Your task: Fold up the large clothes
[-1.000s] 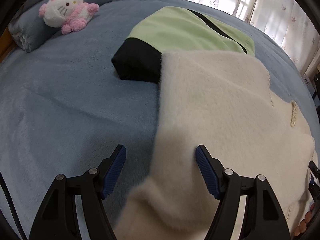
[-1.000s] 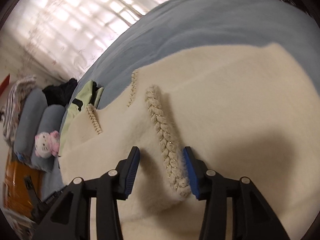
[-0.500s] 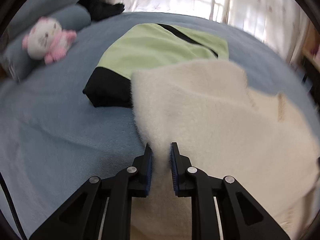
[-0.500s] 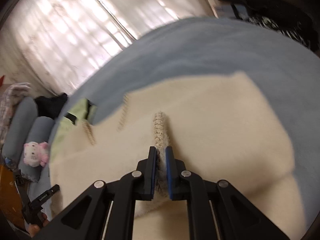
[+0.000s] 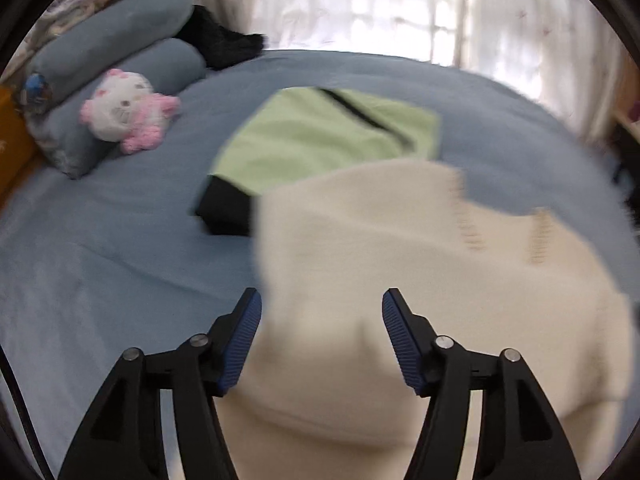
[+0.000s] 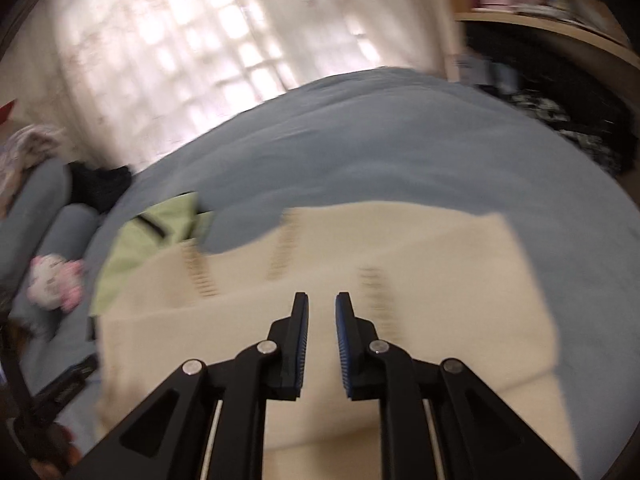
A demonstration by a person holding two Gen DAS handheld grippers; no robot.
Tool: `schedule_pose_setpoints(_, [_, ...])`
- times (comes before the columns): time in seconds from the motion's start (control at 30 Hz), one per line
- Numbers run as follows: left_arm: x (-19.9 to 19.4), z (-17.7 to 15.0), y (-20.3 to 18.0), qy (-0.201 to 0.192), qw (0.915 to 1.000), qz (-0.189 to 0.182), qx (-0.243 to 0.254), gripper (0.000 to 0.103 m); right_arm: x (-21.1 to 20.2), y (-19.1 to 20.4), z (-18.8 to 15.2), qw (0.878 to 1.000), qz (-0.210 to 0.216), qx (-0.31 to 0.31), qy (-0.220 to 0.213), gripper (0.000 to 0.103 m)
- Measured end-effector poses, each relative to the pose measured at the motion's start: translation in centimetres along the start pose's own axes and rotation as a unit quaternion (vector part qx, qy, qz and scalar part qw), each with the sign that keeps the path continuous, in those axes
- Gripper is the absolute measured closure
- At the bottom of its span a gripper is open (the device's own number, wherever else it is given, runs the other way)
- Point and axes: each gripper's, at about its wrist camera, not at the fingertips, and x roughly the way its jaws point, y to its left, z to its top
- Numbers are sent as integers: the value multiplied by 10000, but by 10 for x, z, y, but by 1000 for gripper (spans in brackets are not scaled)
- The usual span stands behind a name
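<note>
Two grippers over a cream sweater on the bed

Both views look down on a cream sweater (image 5: pixel 400 280) spread flat on a blue bed (image 5: pixel 100 260). The left hand-held gripper (image 5: pixel 322 312) has its jaws spread wide, and nothing is between them; the sweater's left edge lies below the gap. The right hand-held gripper (image 6: pixel 321 312) has its jaws a narrow way apart with nothing held, hovering above the sweater's middle (image 6: pixel 400 280), with braided trim lines at 10, 11 and 1 o'clock from its tips.

From the left wrist, a folded green and black garment (image 5: pixel 320 140) lies at 12 o'clock beyond the sweater, its black corner touching or tucked under the sweater's far edge. A pink and white plush toy (image 5: pixel 128 110) leans on grey pillows (image 5: pixel 120 40) at 10 o'clock, with a dark piece of clothing (image 5: pixel 224 44) behind them. Pale curtains (image 5: pixel 380 4) hang across the back. Both pictures are blurred.
</note>
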Motion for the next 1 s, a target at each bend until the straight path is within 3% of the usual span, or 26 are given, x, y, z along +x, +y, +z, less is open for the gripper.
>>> schedule_pose_setpoints(0.1, [3,-1,-28,28,9988,-490,88,42,15,36,0,9982,470,-357,135,89])
schedule_pose_setpoints(0.2, [24,-3,-50,109,9990,-304,312,42,40,56,-2,9960,598,-593,308,89])
schedule_pose_setpoints(0.27, [44,-3,-59,193,9989,-177,398,48,62,60,-3,9947,673,-610,488,89])
schedule_pose_setpoints(0.37, [71,-2,-63,491,9978,-311,316,59,98,56,-10,9928,496,-598,913,89])
schedule_pose_setpoints(0.43, [86,-1,-62,554,9976,-367,207,59,120,46,-19,9892,561,-366,1306,89])
schedule_pose_setpoints(0.53, [91,-1,-63,230,9988,-282,333,59,124,33,-23,9912,621,-216,1145,93])
schedule_pose_setpoints(0.7, [98,1,-37,-188,9984,390,354,59,108,-5,-17,9973,15,-116,723,93])
schedule_pose_setpoints(0.83, [99,3,-5,-198,9996,185,51,60,102,-28,-14,9975,73,90,698,93])
schedule_pose_setpoints(0.93, [95,1,-3,-182,9996,222,16,60,90,-15,-13,9980,23,-7,633,89])
schedule_pose_setpoints(1.0, [81,-4,-3,-108,9998,126,-55,60,80,3,-17,9972,365,-145,634,89])
